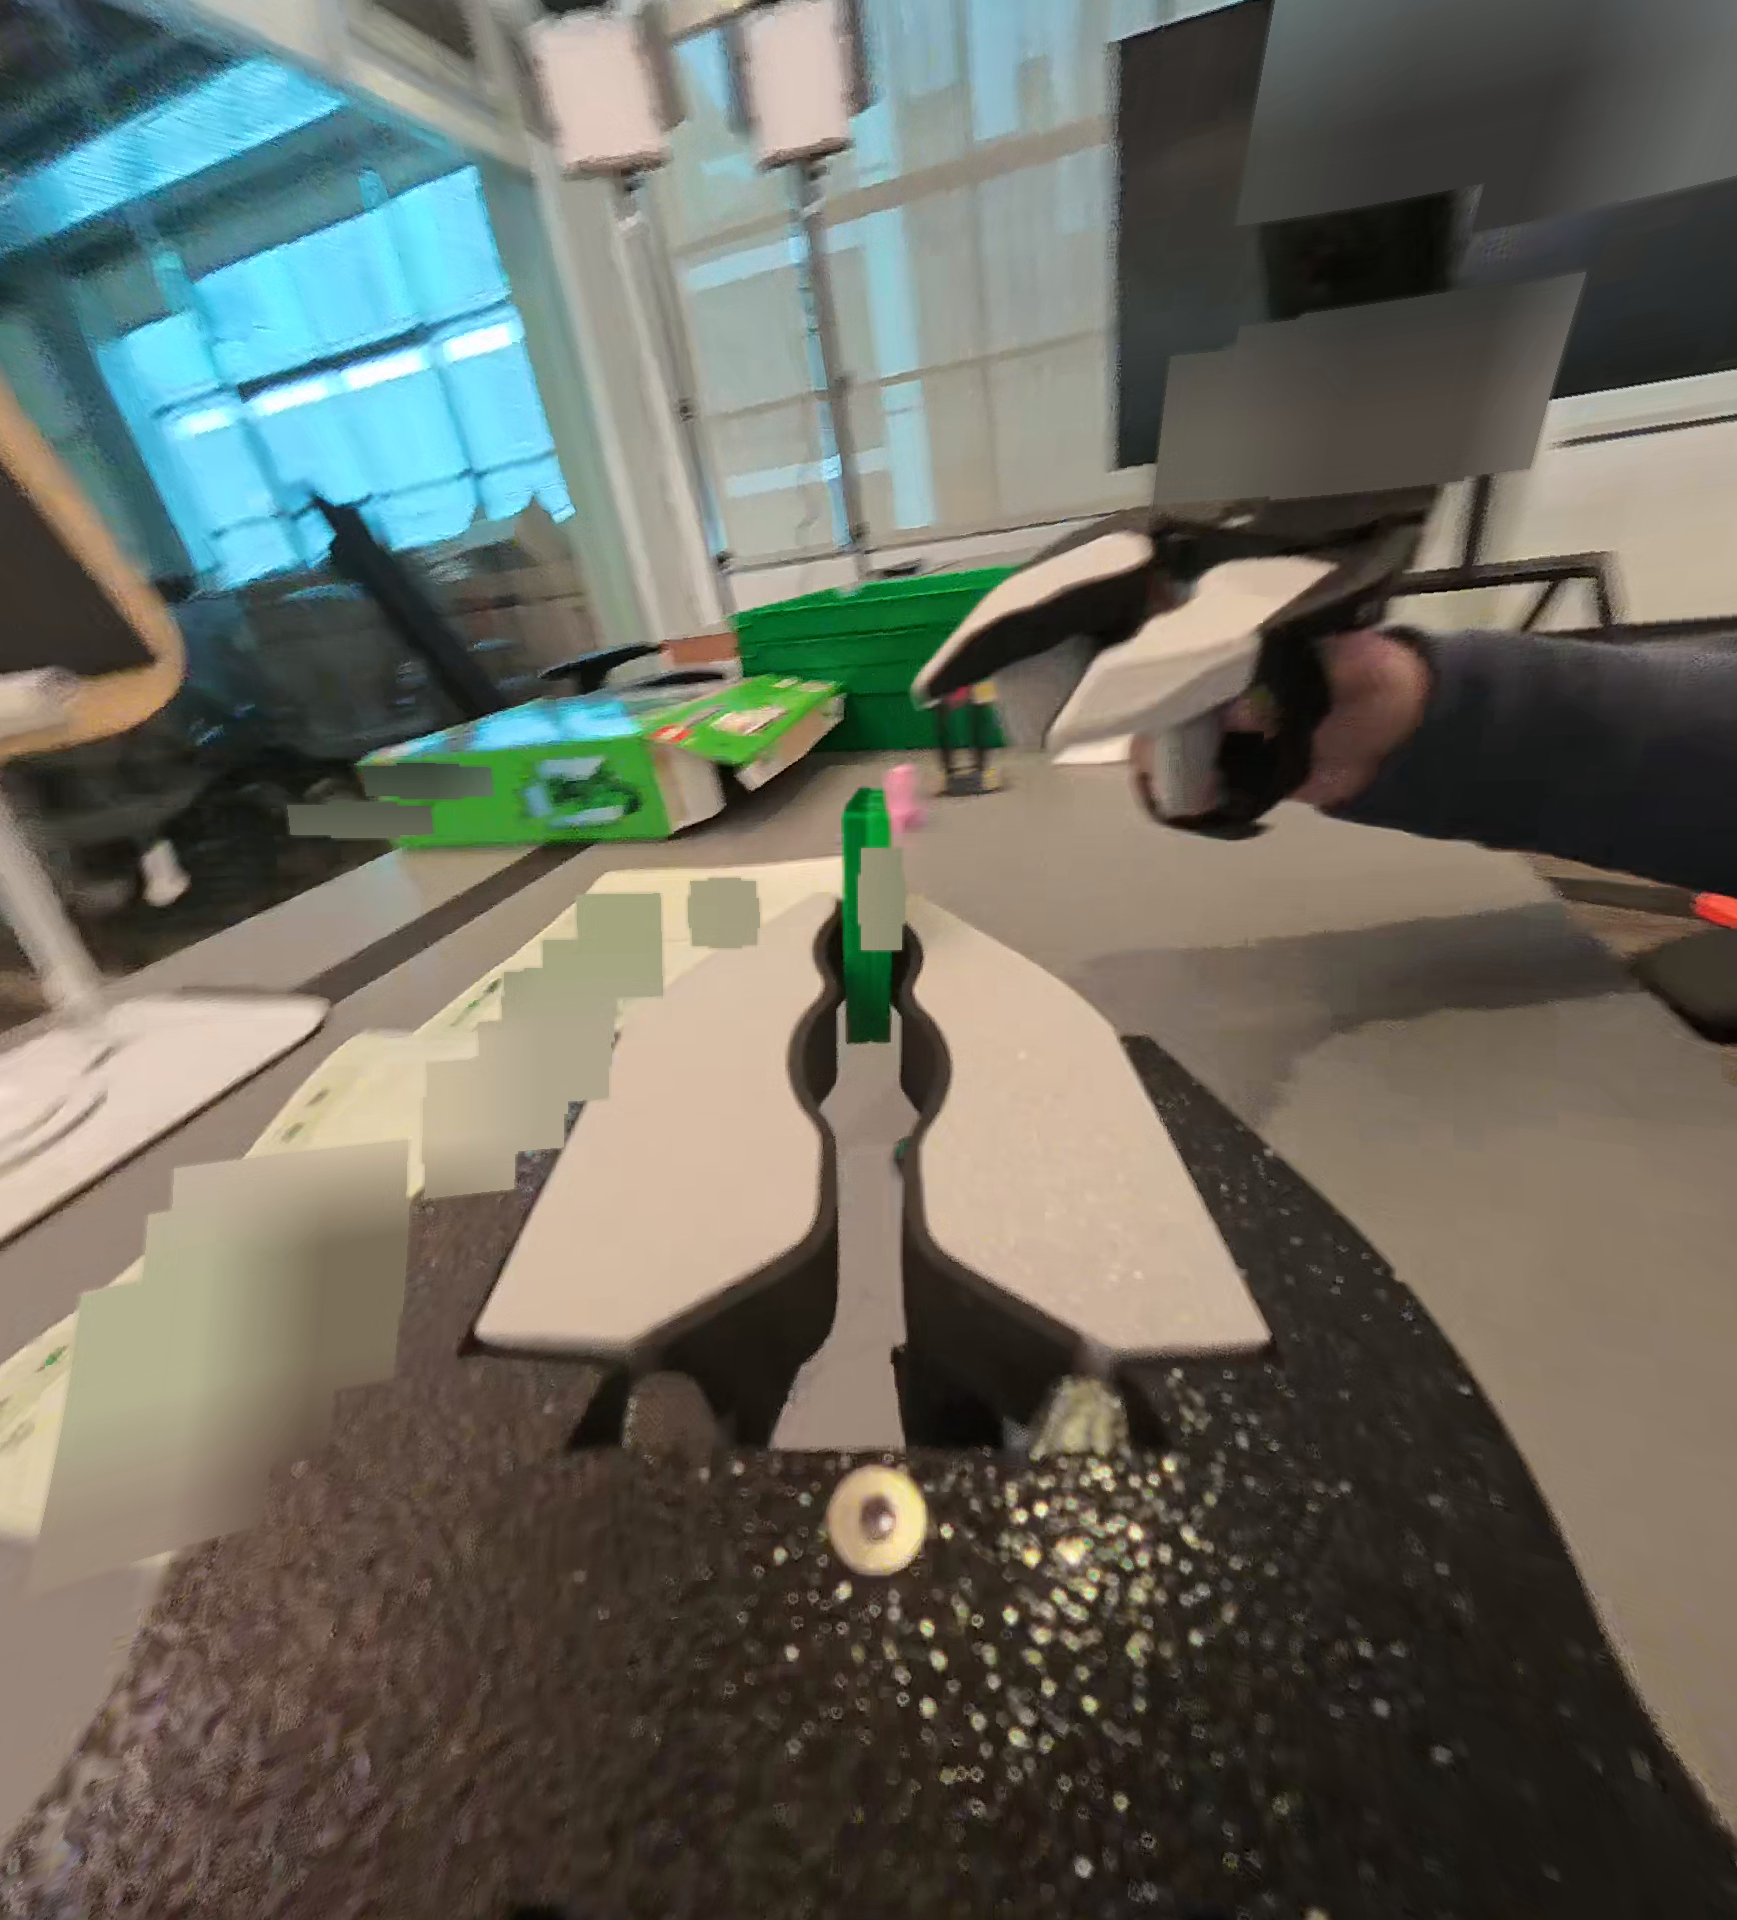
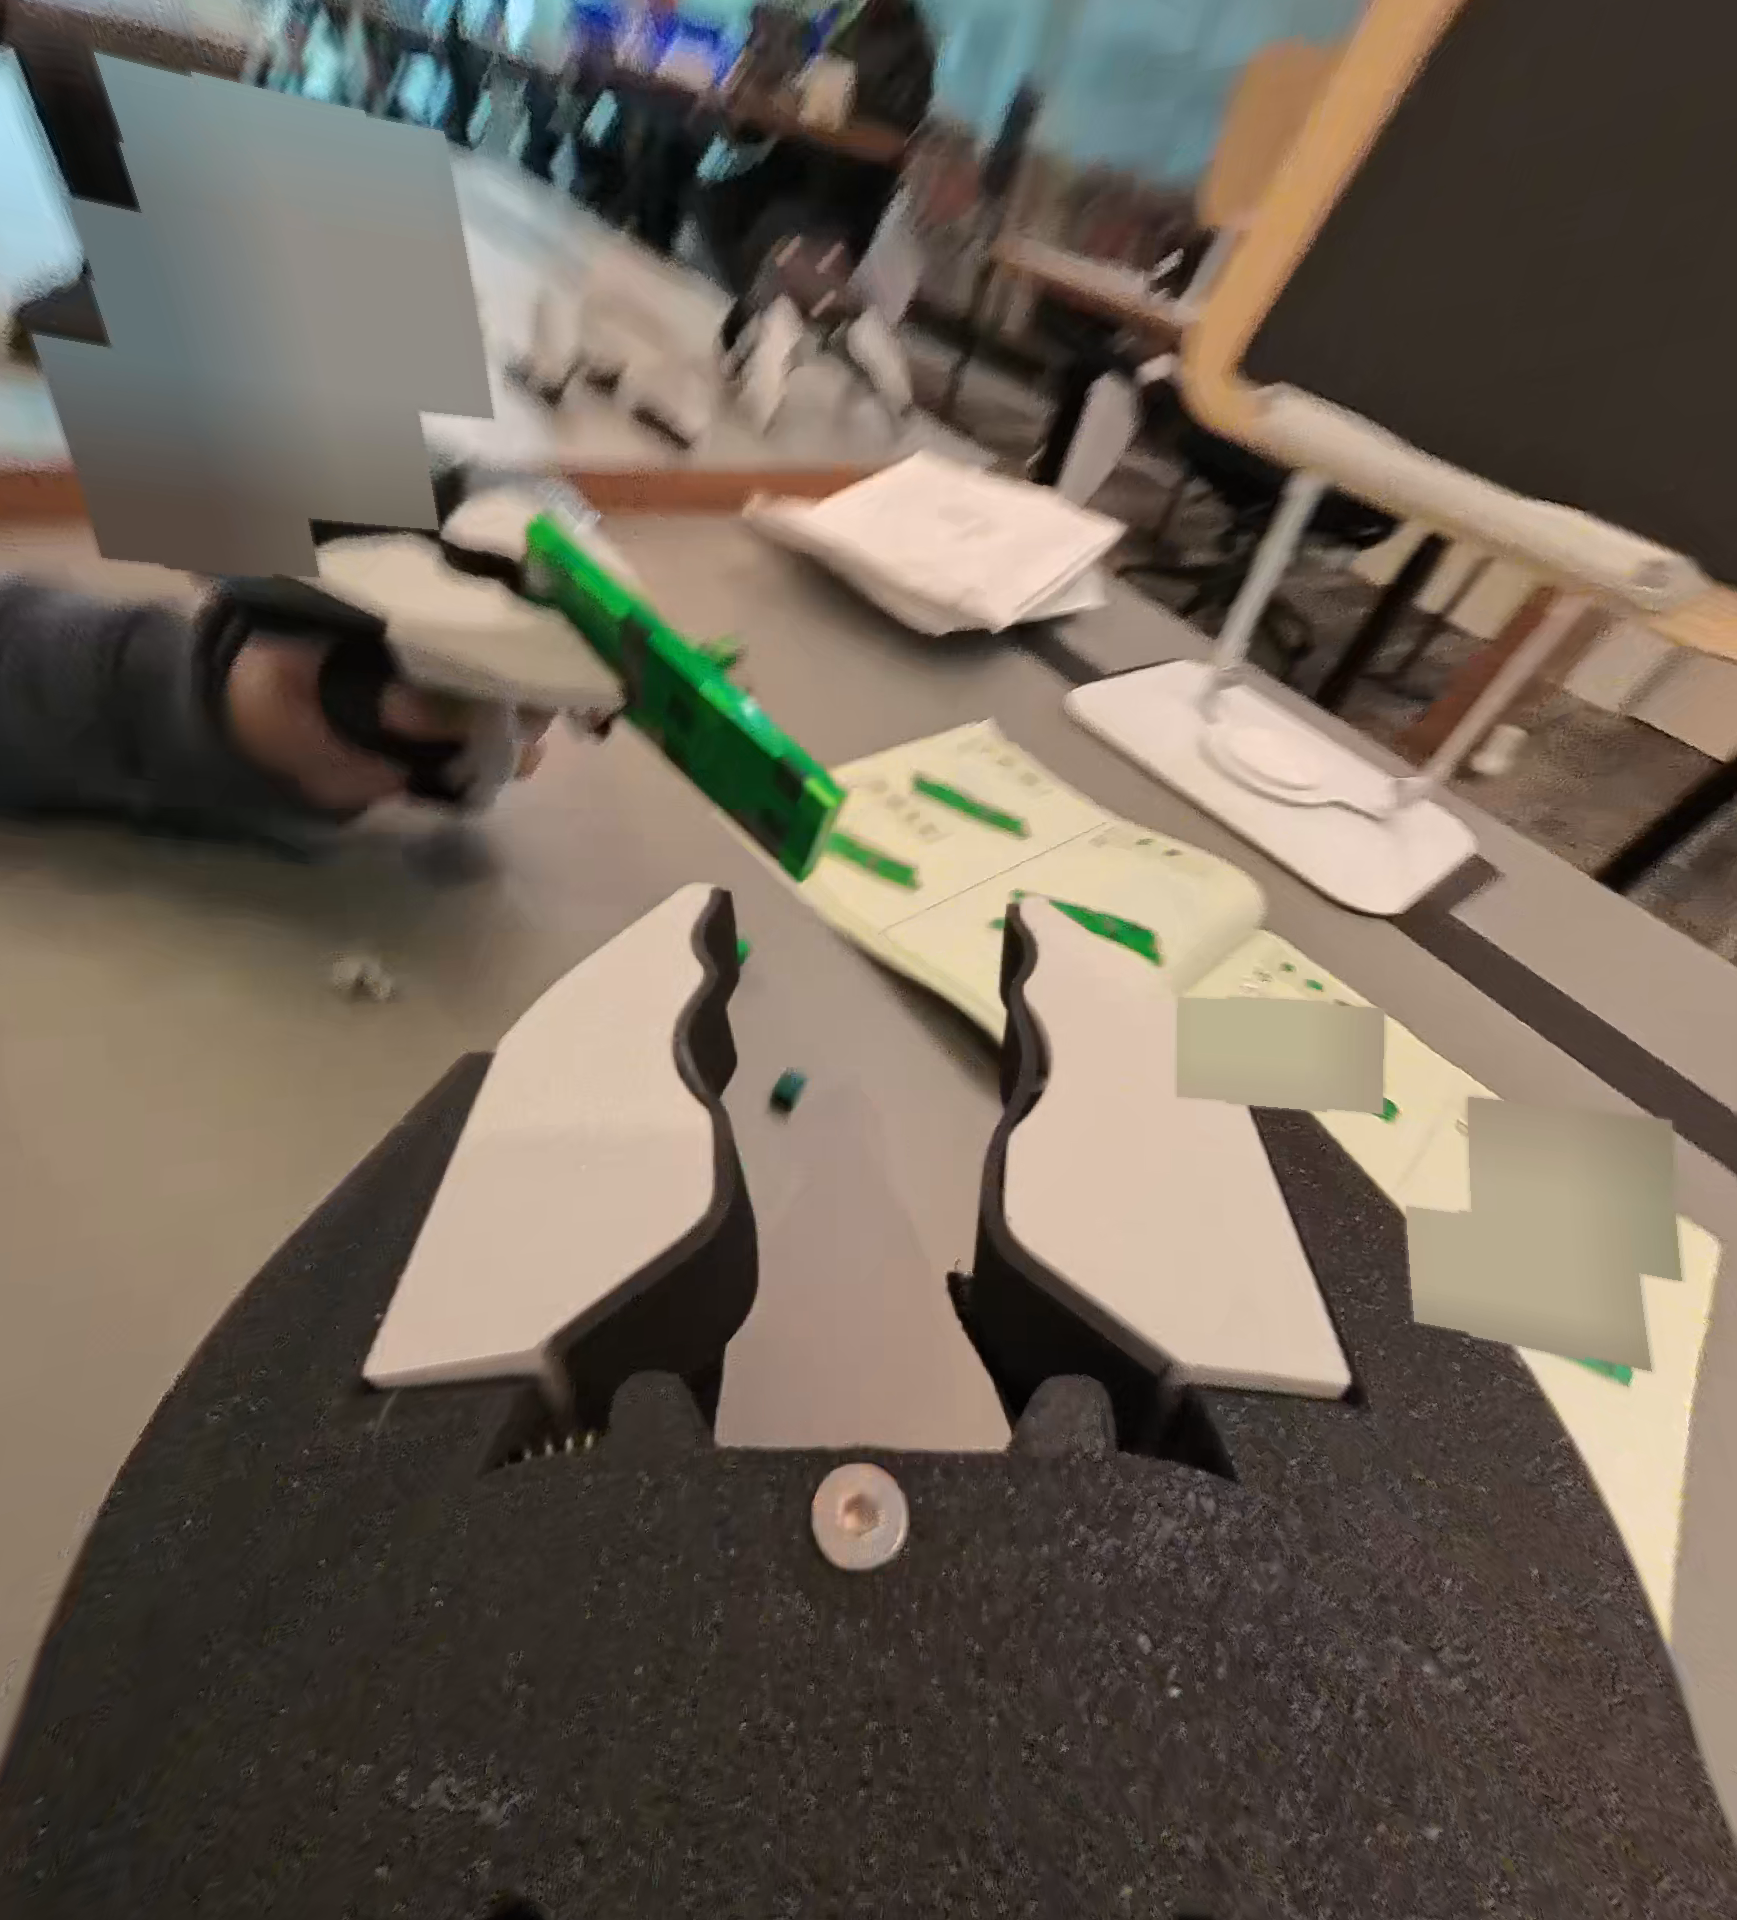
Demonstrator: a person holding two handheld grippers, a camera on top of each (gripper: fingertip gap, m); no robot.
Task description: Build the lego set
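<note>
My left gripper (image 1: pixel 866 971) is shut on a long green lego plate assembly (image 1: pixel 866 914), seen edge-on and held above the table. In the right wrist view the left gripper (image 2: pixel 573 634) holds the same green assembly (image 2: pixel 698 707) slanting down toward the open instruction booklet (image 2: pixel 1051 873). My right gripper (image 2: pixel 869 940) is open and empty above the table; a small dark green piece (image 2: pixel 787 1091) lies on the table between its fingers. The right gripper (image 1: pixel 1030 665) also shows in the left wrist view, held in a hand, high at the right.
A green lego box (image 1: pixel 583 769) lies at the table's far side, with green bins (image 1: pixel 874 634) behind. A small pink piece (image 1: pixel 908 798) sits near it. A monitor stand base (image 2: pixel 1279 790) and a stack of white papers (image 2: pixel 947 540) are on the table. A tiny grey piece (image 2: pixel 363 975) lies left. Left tips to right tips: about 10 centimetres.
</note>
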